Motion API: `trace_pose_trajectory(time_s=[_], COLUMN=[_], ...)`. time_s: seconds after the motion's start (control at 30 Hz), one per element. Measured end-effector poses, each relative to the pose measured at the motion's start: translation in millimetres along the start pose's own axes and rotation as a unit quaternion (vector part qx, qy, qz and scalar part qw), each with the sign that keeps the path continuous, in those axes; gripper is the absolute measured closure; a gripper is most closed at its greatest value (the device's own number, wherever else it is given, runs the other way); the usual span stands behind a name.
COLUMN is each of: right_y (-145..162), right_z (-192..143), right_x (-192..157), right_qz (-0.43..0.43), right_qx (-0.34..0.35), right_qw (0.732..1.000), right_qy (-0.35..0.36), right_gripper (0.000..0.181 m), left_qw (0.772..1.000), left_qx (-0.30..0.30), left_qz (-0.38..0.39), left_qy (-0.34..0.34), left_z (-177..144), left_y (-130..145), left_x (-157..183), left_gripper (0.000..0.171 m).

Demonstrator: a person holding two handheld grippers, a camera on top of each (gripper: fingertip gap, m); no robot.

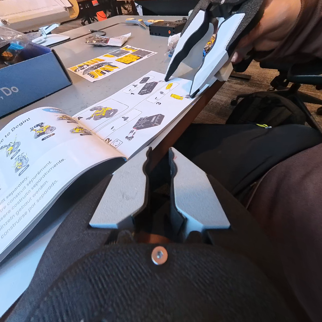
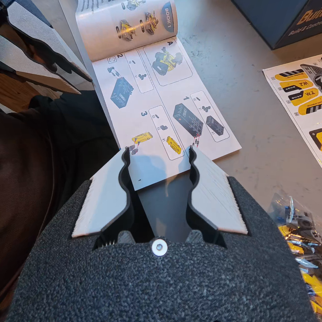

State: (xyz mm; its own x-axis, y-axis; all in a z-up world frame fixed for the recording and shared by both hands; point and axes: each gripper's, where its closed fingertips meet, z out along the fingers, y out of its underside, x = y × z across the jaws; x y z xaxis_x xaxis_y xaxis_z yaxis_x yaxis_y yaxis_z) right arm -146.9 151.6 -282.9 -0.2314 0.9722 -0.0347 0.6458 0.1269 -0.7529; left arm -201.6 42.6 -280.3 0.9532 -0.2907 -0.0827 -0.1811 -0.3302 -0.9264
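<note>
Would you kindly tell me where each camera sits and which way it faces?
Left wrist view: on the left gripper at the table's near edge, looking along the open booklet toward the right gripper; lap and hand show.
Right wrist view: on the right gripper, looking down at the booklet; lap shows.
Shared: booklet, sticker sheet, blue box.
</note>
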Motion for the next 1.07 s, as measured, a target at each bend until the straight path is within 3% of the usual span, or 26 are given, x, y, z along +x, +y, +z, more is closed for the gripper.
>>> trace_pose_trajectory(time_s=[0.5, 0.77, 1.07], right_y=[0.1, -1.8, -2.7], right_z=[0.1, 1.5, 1.4], right_x=[3.3, 6.4, 9.6], right_qz=[0.002, 0.007, 0.019], right_qx=[0.005, 0.010, 0.024], right_qw=[1.000, 1.000, 0.999], right_qy=[0.006, 0.014, 0.015], right_gripper=[0.120, 0.137, 0.144], left_qw=[1.000, 1.000, 1.000], left_qx=[-0.002, -0.004, -0.004], left_qz=[0.003, 0.006, 0.007], left_qy=[0.001, 0.002, 0.002], left_z=[0.3, 0.8, 0.2], left_y=[0.3, 1.2, 1.1], left_x=[1.5, 2.7, 3.0], left_gripper=[0.155, 0.155, 0.155])
